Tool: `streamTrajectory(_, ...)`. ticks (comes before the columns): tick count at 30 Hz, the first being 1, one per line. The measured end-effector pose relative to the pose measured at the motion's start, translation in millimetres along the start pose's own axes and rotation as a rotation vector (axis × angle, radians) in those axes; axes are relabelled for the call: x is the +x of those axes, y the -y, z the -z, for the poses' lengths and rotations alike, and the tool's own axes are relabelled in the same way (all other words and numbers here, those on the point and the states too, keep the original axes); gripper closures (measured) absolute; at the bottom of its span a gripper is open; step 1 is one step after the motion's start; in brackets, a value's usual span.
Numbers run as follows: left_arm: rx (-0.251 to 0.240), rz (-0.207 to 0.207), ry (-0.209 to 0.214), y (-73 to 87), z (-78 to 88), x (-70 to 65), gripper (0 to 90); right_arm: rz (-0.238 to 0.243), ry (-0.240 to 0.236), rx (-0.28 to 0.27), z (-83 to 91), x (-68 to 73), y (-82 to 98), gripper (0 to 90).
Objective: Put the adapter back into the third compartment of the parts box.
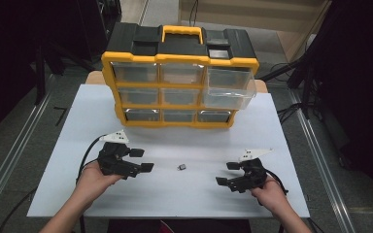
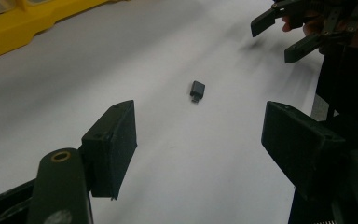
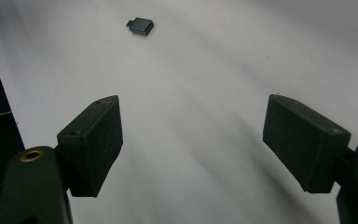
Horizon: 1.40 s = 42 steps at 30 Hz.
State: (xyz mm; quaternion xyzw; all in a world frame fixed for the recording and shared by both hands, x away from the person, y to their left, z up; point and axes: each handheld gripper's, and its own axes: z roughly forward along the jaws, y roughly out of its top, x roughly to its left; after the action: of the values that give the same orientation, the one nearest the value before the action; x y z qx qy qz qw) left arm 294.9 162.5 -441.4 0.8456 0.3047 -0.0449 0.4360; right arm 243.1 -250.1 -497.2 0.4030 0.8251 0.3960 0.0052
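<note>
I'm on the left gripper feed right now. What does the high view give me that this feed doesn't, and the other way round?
High view alone: the whole yellow organizer, its top right drawer pulled out, and both hands on the white table.

Left gripper view alone: a close look between the open jaws of the left gripper, nothing held, with the small black part lying ahead of them.

Both: the small black part between the two grippers, the right gripper with open jaws, a stretch of the organizer's yellow frame, and the table.
</note>
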Motion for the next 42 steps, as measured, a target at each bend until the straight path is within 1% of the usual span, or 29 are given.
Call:
streamTrajectory(4, 0.007, -0.006, 0.004, -3.9, -3.1, 0.2, 28.0, 0.0, 0.001, 0.002, -0.3, 0.0, -0.1, 18.1)
streamTrajectory(6, 0.017, -0.014, 0.005, -9.1, -6.7, 0.9, 28.0, -0.002, 0.002, 0.001, -0.5, 0.3, -0.3, 18.1)
streamTrajectory(8, 0.021, -0.016, 0.001, -11.8, -8.6, 1.2, 28.0, -0.001, 0.002, 0.0, -0.4, 0.4, -0.4, 18.0)
streamTrajectory(10, 0.024, -0.016, 0.009, -14.9, -10.7, 2.5, 28.0, 0.0, 0.002, 0.001, -0.4, 0.4, -0.3, 18.1)
streamTrajectory(12, 0.027, -0.013, 0.007, -17.9, -12.5, 2.9, 28.0, -0.002, 0.002, 0.001, -0.2, 0.3, -0.4, 18.1)
streamTrajectory(15, 0.038, -0.019, 0.003, -22.4, -15.2, 3.9, 28.1, 0.0, 0.003, 0.001, -0.2, 0.4, -0.3, 18.1)
streamTrajectory(20, 0.044, -0.02, 0.007, -27.1, -18.7, 4.6, 28.1, 0.0, 0.004, 0.003, -0.2, 0.4, -0.2, 18.1)
streamTrajectory(22, 0.065, -0.029, 0.008, -30.4, -21.2, 4.4, 28.1, 0.0, 0.003, 0.003, 0.0, 0.1, -0.2, 18.1)
streamTrajectory(23, 0.065, -0.029, 0.008, -30.4, -21.2, 4.4, 28.1, -0.001, 0.002, 0.002, 0.0, 0.0, -0.2, 18.1)
streamTrajectory(25, 0.082, -0.037, 0.014, -33.9, -24.5, 3.5, 28.1, 0.001, 0.004, 0.002, 0.2, -0.1, -0.3, 18.1)
streamTrajectory(29, 0.086, -0.057, 0.022, -41.2, -29.7, 1.4, 28.1, 0.002, 0.003, 0.003, 0.4, 0.2, -0.3, 18.1)
streamTrajectory(30, 0.087, -0.059, 0.022, -43.4, -31.5, 0.5, 28.1, 0.003, 0.004, 0.003, 0.4, 0.2, -0.3, 18.1)
streamTrajectory(32, 0.099, -0.075, 0.017, -47.8, -34.7, -1.1, 28.1, 0.002, 0.004, 0.001, 0.5, 0.2, -0.3, 18.1)
streamTrajectory(33, 0.102, -0.077, 0.021, -49.9, -36.7, -1.7, 28.0, 0.003, 0.004, 0.001, 0.6, 0.1, -0.3, 18.1)
streamTrajectory(35, 0.099, -0.082, 0.05, -53.3, -40.4, -1.9, 27.9, 0.004, 0.004, 0.002, 0.6, -0.1, -0.2, 18.1)
streamTrajectory(37, 0.103, -0.089, 0.066, -56.2, -44.9, -2.9, 25.1, 0.005, 0.005, 0.002, 0.7, -0.3, -0.2, 18.1)
streamTrajectory(39, 0.114, -0.109, 0.055, -59.2, -49.7, -4.9, 25.1, 0.005, 0.005, 0.001, 0.8, -0.4, -0.2, 18.1)
streamTrajectory(42, 0.119, -0.121, 0.068, -63.2, -56.9, -6.9, 25.1, 0.003, 0.004, 0.003, 0.5, -0.6, -0.2, 18.1)
